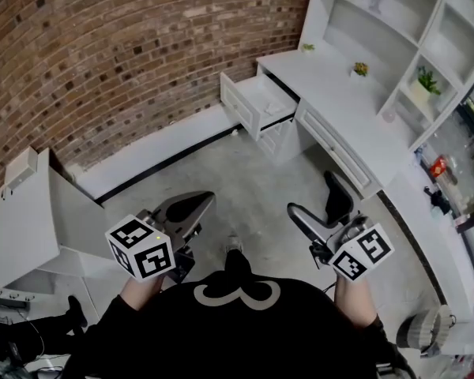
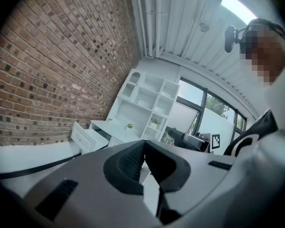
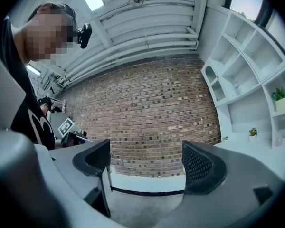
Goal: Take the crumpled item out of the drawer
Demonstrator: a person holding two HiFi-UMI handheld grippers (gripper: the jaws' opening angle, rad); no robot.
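In the upper middle of the head view, the white drawer [image 1: 257, 101] stands pulled out from the counter [image 1: 340, 105], well apart from both grippers; whether the crumpled item lies inside cannot be told from here. At lower left the left gripper [image 1: 191, 208] has its fingers [image 2: 128, 165] clenched together on nothing. At lower right the right gripper [image 1: 316, 201] holds its fingers [image 3: 202, 167] released wide, with only the brick wall [image 3: 147, 108] showing between them.

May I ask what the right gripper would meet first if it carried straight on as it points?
Probably the brick wall; nothing stands between the open jaws of the right gripper, though depth is unclear.
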